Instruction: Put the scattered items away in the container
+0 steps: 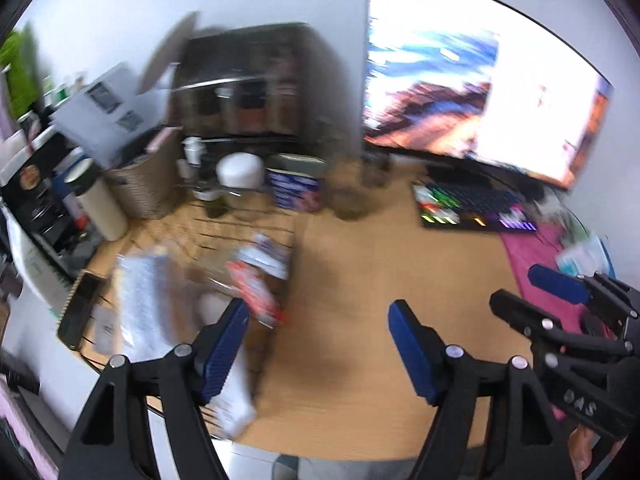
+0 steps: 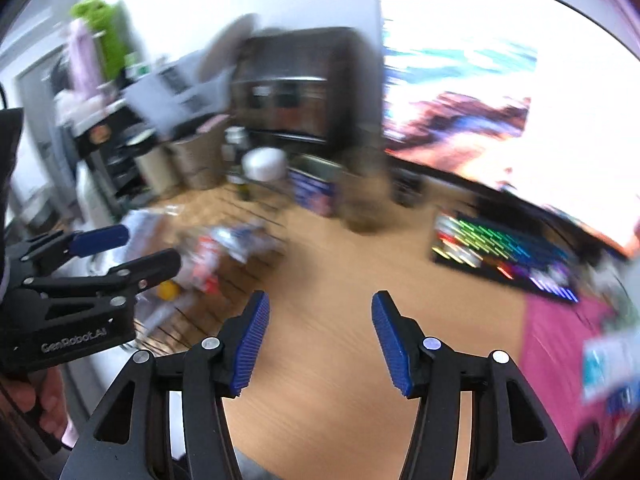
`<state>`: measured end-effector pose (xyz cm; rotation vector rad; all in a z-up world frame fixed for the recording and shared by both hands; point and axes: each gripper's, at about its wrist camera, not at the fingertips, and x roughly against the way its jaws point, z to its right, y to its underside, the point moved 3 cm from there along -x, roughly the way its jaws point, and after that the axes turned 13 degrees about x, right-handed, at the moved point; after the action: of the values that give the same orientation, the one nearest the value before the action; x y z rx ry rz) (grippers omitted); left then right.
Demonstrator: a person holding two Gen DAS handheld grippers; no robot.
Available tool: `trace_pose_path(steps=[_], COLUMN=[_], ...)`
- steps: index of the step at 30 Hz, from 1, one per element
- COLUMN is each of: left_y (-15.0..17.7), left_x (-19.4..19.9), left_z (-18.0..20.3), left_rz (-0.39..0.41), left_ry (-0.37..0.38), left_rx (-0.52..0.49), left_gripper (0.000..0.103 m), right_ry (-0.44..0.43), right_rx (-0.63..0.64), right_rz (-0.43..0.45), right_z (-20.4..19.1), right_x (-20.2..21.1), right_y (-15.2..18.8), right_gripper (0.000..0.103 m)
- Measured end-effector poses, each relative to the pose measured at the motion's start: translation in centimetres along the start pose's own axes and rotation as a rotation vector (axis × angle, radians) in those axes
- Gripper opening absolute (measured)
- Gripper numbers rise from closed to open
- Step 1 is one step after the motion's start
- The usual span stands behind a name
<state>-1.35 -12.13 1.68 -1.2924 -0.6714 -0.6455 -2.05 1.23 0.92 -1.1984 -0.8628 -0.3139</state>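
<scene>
While both sets of fingers hang parted and empty over the bench [image 1: 360, 264], I see the scattered packets [image 1: 256, 276] lying left of my left gripper [image 1: 316, 344] — nearer it than the right gripper [image 2: 320, 336].

Wire basket [image 1: 208, 232]: sitting on the bench's left side, blurred.
Packets [image 1: 256, 280]: red and white, seemingly lying heaped inside it.

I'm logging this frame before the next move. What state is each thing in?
left gripper: open, empty
right gripper: open, empty
wire basket: holds packets
monitor: on
keyboard: backlit
pink cloth: flat on desk
</scene>
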Motion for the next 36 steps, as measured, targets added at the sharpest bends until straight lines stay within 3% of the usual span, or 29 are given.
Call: trace_pose_path(steps=[5,11,15,25,36], left_y=[4.1,7.7,9.2,8.7,8.2], left_x=[0.2,1.8,2.0,1.9,1.8], left_z=[3.1,4.9,5.9,7.0,6.8], left_rz=[-0.059,-0.021,-0.034,0.008,0.023], left_ry=[-0.015,-0.060,-0.046,-0.097,-0.104], left_rx=[-0.061,-0.106,-0.133,-0.187,-0.189], left_gripper=[0.077,0.077,0.077,0.077,0.077], right_ry=[0.099,0.165,0.165,0.214,0.238], right_rx=[-0.123,-0.129,-0.115,-0.157,-0.163], right_rz=[-0.088,-0.053,-0.042,-0.025,-0.037], right_z=[3.1,2.6,1.9,3.2,3.7], right_x=[2.4,5.7,6.6,7.1,6.7], right_y=[5.8,9.2,10.7,10.9,10.9], right_gripper=[0.054,0.054,0.054,0.054,0.054])
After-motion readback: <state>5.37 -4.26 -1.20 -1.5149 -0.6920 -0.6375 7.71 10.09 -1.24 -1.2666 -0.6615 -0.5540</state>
